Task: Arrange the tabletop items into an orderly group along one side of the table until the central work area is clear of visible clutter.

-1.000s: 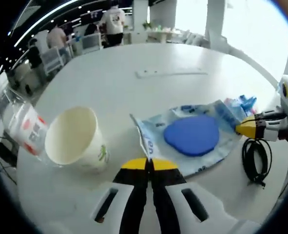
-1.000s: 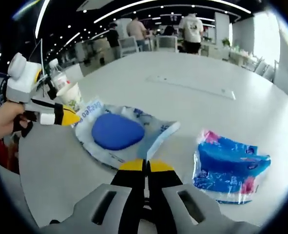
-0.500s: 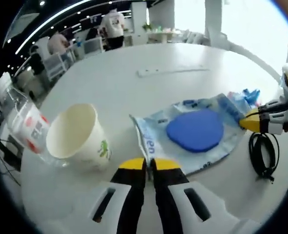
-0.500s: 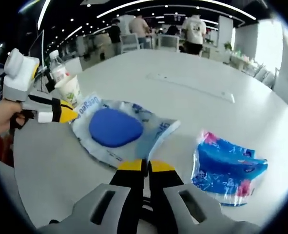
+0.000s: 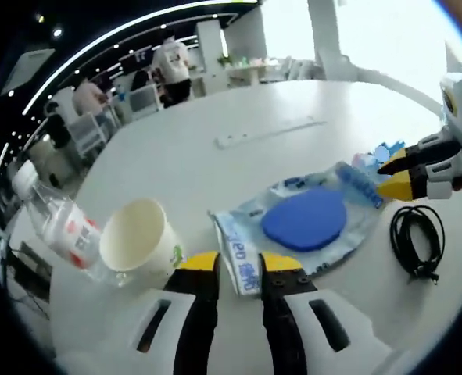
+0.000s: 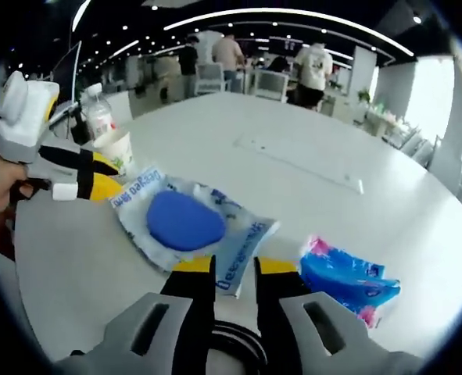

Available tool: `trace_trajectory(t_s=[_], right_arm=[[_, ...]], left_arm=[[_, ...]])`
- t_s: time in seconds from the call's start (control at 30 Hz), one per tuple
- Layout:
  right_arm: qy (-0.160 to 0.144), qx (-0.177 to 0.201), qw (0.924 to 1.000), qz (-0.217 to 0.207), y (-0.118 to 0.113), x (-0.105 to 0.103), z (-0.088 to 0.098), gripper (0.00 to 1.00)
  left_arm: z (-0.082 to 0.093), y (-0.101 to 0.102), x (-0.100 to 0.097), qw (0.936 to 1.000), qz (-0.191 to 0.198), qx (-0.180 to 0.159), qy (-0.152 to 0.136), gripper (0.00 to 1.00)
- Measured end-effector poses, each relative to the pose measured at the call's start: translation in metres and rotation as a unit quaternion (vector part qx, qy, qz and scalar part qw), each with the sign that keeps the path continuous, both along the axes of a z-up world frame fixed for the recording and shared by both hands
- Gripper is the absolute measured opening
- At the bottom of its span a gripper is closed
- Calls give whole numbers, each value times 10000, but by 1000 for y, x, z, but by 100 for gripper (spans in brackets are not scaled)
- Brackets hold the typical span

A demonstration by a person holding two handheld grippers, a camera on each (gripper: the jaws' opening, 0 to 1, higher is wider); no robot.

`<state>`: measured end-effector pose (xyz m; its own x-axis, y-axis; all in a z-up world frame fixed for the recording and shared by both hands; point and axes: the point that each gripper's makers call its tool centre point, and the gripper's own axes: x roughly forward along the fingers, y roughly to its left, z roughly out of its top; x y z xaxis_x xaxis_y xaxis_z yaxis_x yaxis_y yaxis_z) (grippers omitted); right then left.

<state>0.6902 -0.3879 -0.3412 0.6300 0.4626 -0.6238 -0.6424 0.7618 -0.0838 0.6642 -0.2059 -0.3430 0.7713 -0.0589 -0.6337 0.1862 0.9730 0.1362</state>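
With jaws spread, each hand-held gripper (image 5: 239,266) (image 6: 235,267) faces an opposite end of the flat packet (image 5: 305,226) lying between them.

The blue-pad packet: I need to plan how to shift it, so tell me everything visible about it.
The packet is a clear, crinkled plastic pouch with blue print, holding a rounded blue pad. It lies flat on the white table. One printed end sits between the open left tongs, the opposite end between the open right tongs; contact isn't clear. A paper cup stands beside it, apart.
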Motion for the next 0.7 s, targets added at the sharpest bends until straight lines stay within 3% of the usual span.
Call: trace_trajectory(t_s=[0.27, 0.53, 0.7], right_arm=[[161, 287, 9995, 28, -2, -17, 16, 45], [87, 508, 9986, 96, -7, -38, 41, 67], [44, 716, 9974, 119, -10, -55, 58, 75]], left_arm=[[23, -3, -17, 9994, -10, -275, -230, 37], [40, -3, -43, 9984, -143, -455, -294, 56], [53, -3, -59, 9970, -225, -648, -372, 68]])
